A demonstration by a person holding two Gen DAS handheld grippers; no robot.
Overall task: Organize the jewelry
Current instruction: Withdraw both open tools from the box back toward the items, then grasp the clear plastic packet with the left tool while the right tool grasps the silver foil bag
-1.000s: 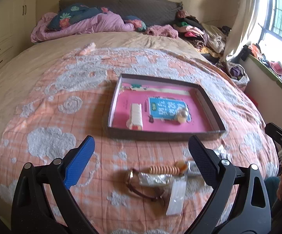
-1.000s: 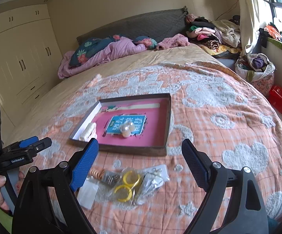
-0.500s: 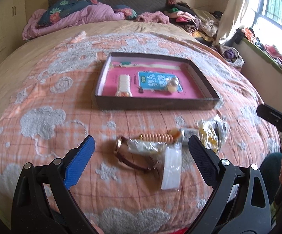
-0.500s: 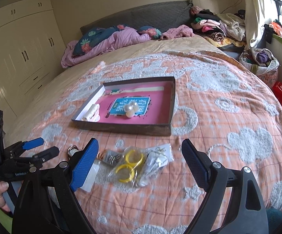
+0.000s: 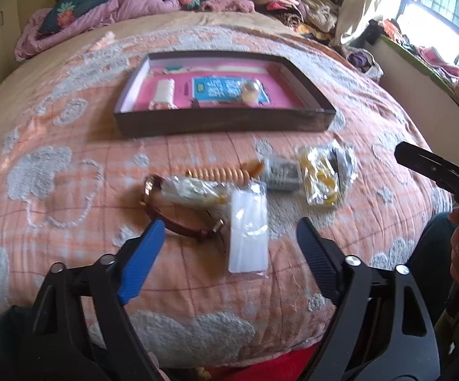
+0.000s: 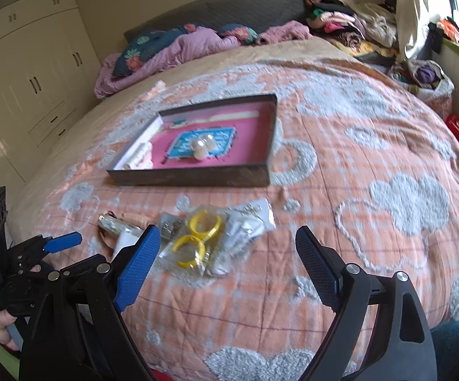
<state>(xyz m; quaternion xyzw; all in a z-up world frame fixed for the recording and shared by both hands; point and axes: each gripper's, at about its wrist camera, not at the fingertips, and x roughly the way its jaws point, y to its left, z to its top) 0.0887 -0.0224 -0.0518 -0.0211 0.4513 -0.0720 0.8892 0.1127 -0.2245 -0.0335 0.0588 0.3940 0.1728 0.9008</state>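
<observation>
Left gripper (image 5: pixel 229 247) hangs over the orange bedspread (image 5: pixel 70 146), jaws apart and just been closing, nothing pressed; a clear flat packet (image 5: pixel 248 231) and dark red bracelet (image 5: pixel 178 225) lie between the fingers. Right gripper (image 6: pixel 226 260) is wide, empty, above a bag of yellow rings (image 6: pixel 197 235). Beige coil piece (image 5: pixel 220 173), maybe a hair tie, blurred. Dark tray (image 5: pixel 223 120) with pink lining sits farther back, well apart from the loose pile.
</observation>
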